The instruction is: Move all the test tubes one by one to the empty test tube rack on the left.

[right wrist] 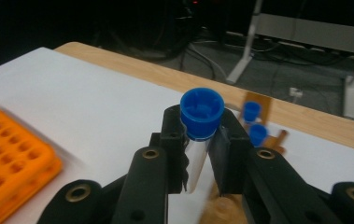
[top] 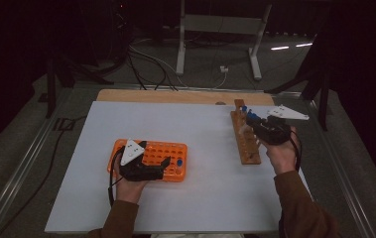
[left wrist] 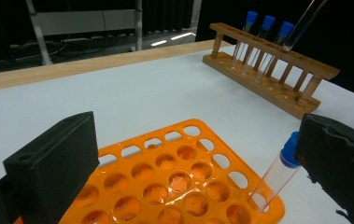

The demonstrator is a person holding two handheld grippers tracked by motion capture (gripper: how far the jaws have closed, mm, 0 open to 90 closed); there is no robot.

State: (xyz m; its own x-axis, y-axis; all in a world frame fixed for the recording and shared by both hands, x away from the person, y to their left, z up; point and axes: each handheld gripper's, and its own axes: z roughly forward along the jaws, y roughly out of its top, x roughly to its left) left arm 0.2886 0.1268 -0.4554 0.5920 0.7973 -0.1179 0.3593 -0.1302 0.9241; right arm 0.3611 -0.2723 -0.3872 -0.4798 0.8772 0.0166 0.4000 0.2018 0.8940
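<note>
Item one, near edge: my left gripper (top: pixel 161 165), jaws released, straddles the orange rack (top: pixel 168 151), one capped tube (left wrist: pixel 277 173) seated. Item two, right edge: right gripper (right wrist: pixel 202 154) clenched on a blue-capped tube (right wrist: pixel 201 114) above the wooden rack (top: pixel 244 141); three tubes remain there, transfer mostly outstanding.

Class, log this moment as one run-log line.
right gripper: shut on blue-capped clear test tube | above brown wooden rack | left gripper: open at orange plastic rack

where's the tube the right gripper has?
The blue-capped tube is clamped just below its cap in the right gripper, over the wooden rack at the table's right side in the high view, apart from the orange rack.
</note>
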